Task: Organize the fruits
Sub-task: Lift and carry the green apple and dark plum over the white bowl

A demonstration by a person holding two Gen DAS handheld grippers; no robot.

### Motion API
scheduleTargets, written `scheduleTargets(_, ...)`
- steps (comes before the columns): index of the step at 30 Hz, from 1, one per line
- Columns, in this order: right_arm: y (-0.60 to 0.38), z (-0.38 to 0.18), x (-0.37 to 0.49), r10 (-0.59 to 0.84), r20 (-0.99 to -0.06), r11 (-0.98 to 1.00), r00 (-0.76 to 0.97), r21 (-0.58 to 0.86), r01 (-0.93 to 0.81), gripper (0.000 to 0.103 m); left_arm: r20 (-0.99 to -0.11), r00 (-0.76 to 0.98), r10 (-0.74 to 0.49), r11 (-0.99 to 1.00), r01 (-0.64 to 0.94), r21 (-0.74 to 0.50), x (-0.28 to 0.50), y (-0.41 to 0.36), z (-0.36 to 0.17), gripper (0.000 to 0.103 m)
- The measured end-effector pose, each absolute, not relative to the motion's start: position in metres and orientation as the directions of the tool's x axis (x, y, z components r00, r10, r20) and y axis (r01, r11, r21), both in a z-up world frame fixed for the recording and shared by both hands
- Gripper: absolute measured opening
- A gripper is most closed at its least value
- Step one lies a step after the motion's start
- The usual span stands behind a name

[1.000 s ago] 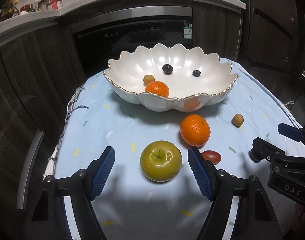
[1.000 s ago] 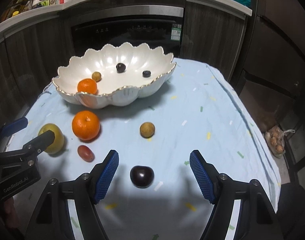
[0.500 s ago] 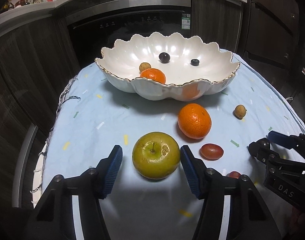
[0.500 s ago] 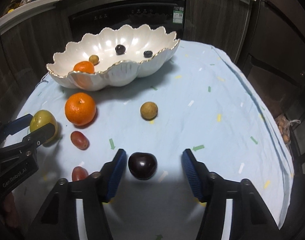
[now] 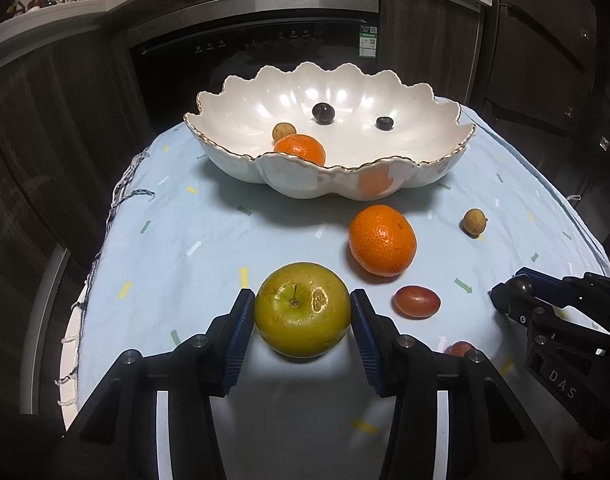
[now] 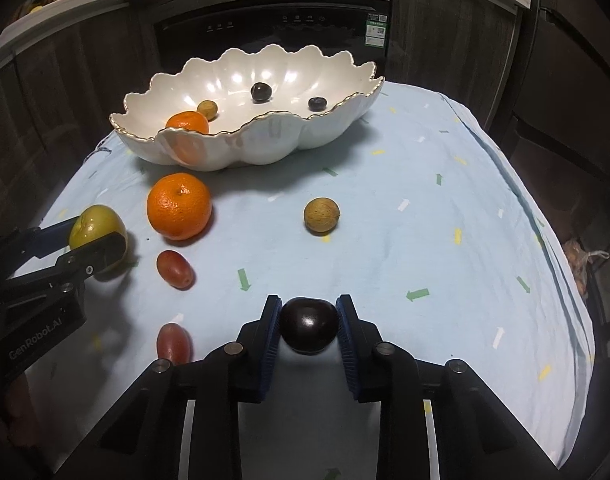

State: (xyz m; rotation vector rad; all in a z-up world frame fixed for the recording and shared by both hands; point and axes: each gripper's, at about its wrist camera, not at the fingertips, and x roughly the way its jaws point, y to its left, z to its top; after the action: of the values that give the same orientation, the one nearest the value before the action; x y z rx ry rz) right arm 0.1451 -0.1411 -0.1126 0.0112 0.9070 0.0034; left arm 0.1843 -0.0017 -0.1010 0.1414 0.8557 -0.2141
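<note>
- The left gripper (image 5: 303, 322) had its blue fingers (image 5: 239, 336) against both sides of the green apple (image 5: 303, 309), and they were closing on it; the apple sat near the desk's near edge toward the left corner, stem end up and facing the camera, with a pale blemish beside the stem.
- The right gripper (image 6: 309, 330) was likewise closing, its fingers (image 6: 269, 338) pressed on either side of the dark plum (image 6: 309, 327), which lay near the desk's near edge at about the middle.
- Seen from the right wrist, the left gripper's body carried the lettering "GenRobot.AI"; seen from the left wrist, the right gripper's body read "DAS".
- Two red grape tomatoes lay between the grippers: the nearer one (image 6: 173, 343) with its long axis running roughly near to far, the farther one (image 6: 175, 269) slanting toward the near right.
- Beyond them a loose orange (image 6: 179, 206) stood stem up, just short of the bowl.
- A small tan round fruit (image 6: 321, 215) lay alone near the desk's centre.
- The pale blue cloth (image 6: 445, 220) with confetti marks covered the desk.
- The scalloped white bowl (image 6: 265, 144) with a gold rim stood at the far edge, holding an orange, a tan fruit and two dark fruits.
- Behind stood a dark appliance (image 6: 289, 28); its green label was too small to read.
</note>
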Motion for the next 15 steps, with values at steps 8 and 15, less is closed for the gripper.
scheduleTargets(8,-0.139,-0.108,0.144,0.017,-0.777,1.000,0.630,0.013,-0.011,0.029,-0.755,0.642,-0.130,0.970,0.240,0.037,0.183,-0.002,-0.099,0.048)
scheduleTargets(15,-0.139,-0.099,0.145,0.028,-0.766,1.000,0.643,0.023,-0.017,0.029,-0.749,0.649,-0.132,0.972,0.234,0.032,0.181,-0.001,-0.093,0.048)
